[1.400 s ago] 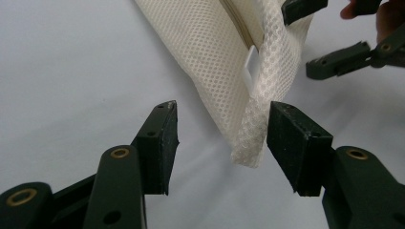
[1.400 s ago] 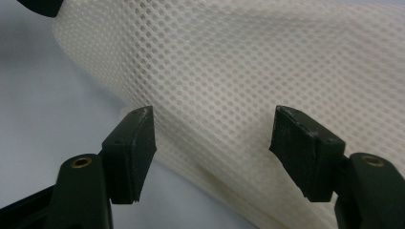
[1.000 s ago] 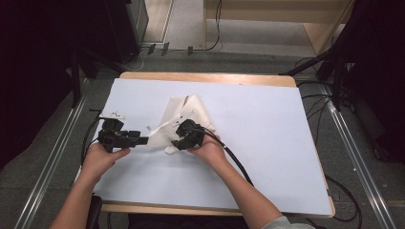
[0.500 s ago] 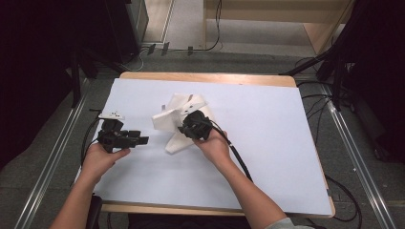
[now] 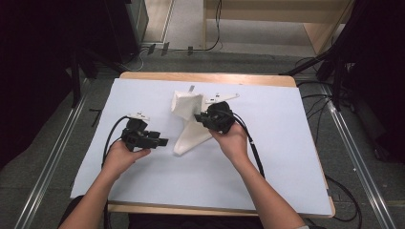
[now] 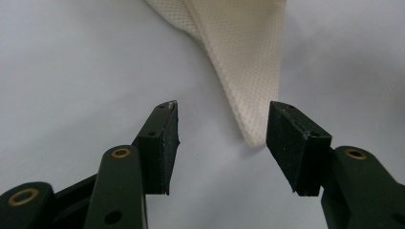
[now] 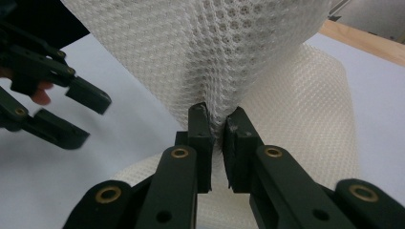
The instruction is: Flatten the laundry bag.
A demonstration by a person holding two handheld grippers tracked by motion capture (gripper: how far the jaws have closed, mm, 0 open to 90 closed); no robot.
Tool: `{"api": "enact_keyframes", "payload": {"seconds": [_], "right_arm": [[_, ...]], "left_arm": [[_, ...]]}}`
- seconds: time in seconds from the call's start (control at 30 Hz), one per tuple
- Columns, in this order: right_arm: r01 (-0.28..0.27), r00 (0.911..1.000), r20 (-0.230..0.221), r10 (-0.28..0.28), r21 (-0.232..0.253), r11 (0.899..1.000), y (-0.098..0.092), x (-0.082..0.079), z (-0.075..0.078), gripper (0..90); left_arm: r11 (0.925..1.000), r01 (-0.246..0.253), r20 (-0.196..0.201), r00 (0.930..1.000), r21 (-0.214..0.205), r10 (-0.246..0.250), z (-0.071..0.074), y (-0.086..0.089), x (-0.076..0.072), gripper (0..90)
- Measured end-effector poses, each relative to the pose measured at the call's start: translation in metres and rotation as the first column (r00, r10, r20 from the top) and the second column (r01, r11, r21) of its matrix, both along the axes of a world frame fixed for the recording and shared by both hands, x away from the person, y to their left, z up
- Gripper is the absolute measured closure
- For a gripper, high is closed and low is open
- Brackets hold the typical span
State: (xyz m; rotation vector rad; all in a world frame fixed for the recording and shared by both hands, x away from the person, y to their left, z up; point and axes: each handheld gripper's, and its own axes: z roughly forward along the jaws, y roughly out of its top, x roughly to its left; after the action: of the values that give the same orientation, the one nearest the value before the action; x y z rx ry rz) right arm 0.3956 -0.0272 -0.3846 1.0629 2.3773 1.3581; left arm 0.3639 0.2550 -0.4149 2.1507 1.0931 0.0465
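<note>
My left tongs (image 5: 165,141) stand apart just in front of the cloth's (image 5: 191,134) near tip on the white sheet (image 5: 286,157), with nothing between, while my right tongs (image 5: 199,117) pinch the cloth, which runs long from that tip away toward the table's (image 5: 205,77) far edge.

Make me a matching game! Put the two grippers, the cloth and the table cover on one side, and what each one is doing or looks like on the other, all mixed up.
Things:
1. left gripper
2. right gripper
3. white mesh cloth
4. table cover

Descriptions:
A. pale blue, lying flat
B. pinched and lifted at one part, a corner trailing on the table
C. open, a cloth corner just ahead of it
D. shut on the cloth

Pairs: 1-C, 2-D, 3-B, 4-A
</note>
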Motion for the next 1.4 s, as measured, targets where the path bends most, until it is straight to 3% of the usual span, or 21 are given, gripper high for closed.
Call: {"api": "enact_keyframes", "payload": {"seconds": [0.13,0.33,0.5,0.53,0.57,0.6,0.63,0.8,1.0,1.27,1.4], "right_arm": [[0.01,0.9999,0.001,-0.01,0.008,1.0,-0.003,-0.001,-0.001,84.7],[0.02,0.9998,0.009,-0.02,0.005,1.0,-0.005,-0.003,0.001,84.4],[0.035,0.9994,0.007,-0.035,0.013,0.999,-0.011,-0.004,0.002,84.3],[0.038,0.9992,0.01,-0.038,0.016,0.999,-0.012,-0.004,0.002,84.3],[0.042,0.9991,0.008,-0.043,0.021,0.999,-0.014,-0.005,0.003,84.3],[0.042,0.9991,0.008,-0.043,0.021,0.999,-0.014,-0.005,0.003,84.3],[0.05,0.9987,0.011,-0.051,0.022,0.998,-0.016,-0.005,0.004,84.2],[0.081,0.9966,0.013,-0.082,0.043,0.996,-0.027,-0.006,0.006,84.2],[0.127,0.9915,0.02,-0.128,0.069,0.99,-0.046,-0.006,0.009,84.2],[0.224,0.9741,-0.004,-0.226,0.132,0.966,-0.085,-0.007,0.006,83.6],[0.268,0.9633,-0.045,-0.265,0.152,0.951,-0.101,-0.008,-0.001,82.4]], "left_arm": [[0.9997,0.023,-0.013,0.9997,0.007,-0.022,-0.01,-0.027,0.009,47.2],[0.9995,0.027,-0.046,0.9986,0.016,-0.026,-0.024,-0.042,0.018,50.4],[0.999,0.041,-0.061,0.9973,0.018,-0.04,-0.034,-0.046,0.023,60.8],[0.9991,0.04,-0.068,0.997,0.014,-0.039,-0.036,-0.047,0.024,63.9],[0.9989,0.046,-0.076,0.996,-0.001,-0.046,-0.038,-0.047,0.025,72.9],[0.999,0.044,-0.087,0.9952,-0.011,-0.045,-0.039,-0.048,0.026,72.9],[0.9986,0.049,-0.091,0.9946,-0.02,-0.051,-0.04,-0.048,0.026,83.2],[0.9962,0.056,-0.112,0.9916,-0.067,-0.063,-0.04,-0.042,0.029,88.1],[0.9965,0.049,-0.111,0.9923,-0.069,-0.056,-0.034,-0.031,0.03,88.6],[0.9982,0.021,-0.1,0.9947,-0.057,-0.027,-0.026,-0.016,0.029,88.5],[0.9984,0.012,-0.104,0.9944,-0.054,-0.018,-0.023,-0.006,0.031,88.5]]}}
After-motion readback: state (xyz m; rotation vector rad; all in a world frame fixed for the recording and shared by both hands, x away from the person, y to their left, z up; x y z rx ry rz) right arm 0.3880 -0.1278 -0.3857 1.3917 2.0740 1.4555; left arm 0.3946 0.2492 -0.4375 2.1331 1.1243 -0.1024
